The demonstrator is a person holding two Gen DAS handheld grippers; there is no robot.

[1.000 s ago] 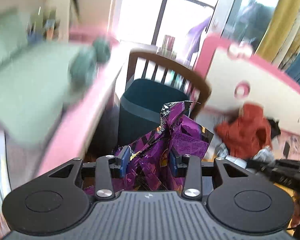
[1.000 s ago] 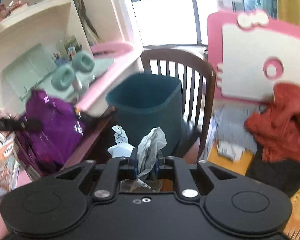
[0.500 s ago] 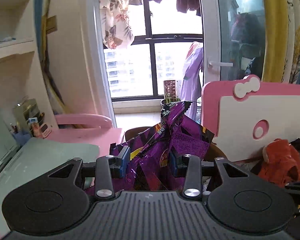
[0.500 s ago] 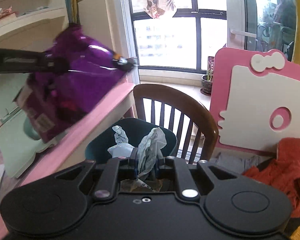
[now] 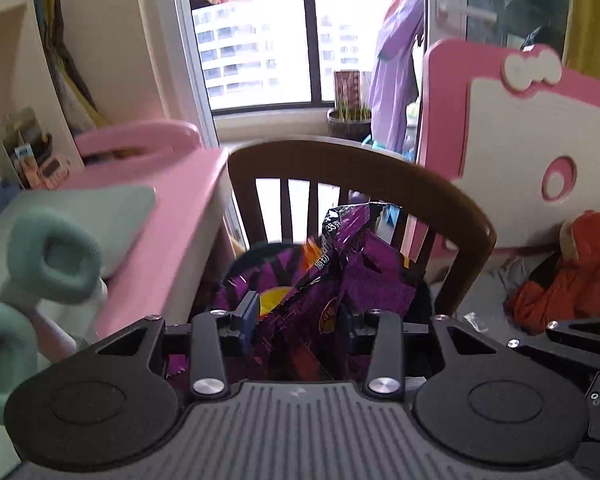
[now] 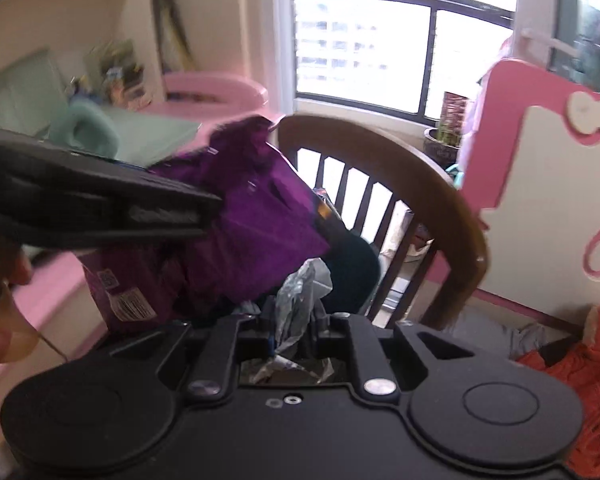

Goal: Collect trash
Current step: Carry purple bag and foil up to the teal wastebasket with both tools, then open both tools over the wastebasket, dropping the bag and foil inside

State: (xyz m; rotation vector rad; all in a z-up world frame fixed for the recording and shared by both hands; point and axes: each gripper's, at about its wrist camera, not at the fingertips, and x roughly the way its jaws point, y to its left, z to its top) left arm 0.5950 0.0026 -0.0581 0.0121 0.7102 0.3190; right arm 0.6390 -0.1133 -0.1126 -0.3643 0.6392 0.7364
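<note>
My left gripper (image 5: pixel 298 318) is shut on a crumpled purple snack bag (image 5: pixel 340 280) and holds it over the dark teal bin (image 5: pixel 252 256), which the bag mostly hides. In the right wrist view the same purple bag (image 6: pixel 252 216) hangs from the left gripper over the bin (image 6: pixel 354 268). My right gripper (image 6: pixel 294 316) is shut on a crumpled grey-white wrapper (image 6: pixel 300 292), just in front of the bin.
A brown wooden chair (image 5: pixel 380 176) stands right behind the bin. A pink desk (image 5: pixel 172 216) with mint-green headphones (image 5: pixel 56 260) is on the left. A pink and white board (image 5: pixel 532 160) and an orange garment (image 5: pixel 572 276) are on the right.
Both grippers have tilted back down toward the bin and chair. The left gripper, still holding the purple bag, has come down over the bin. The right gripper keeps the wrapper.
</note>
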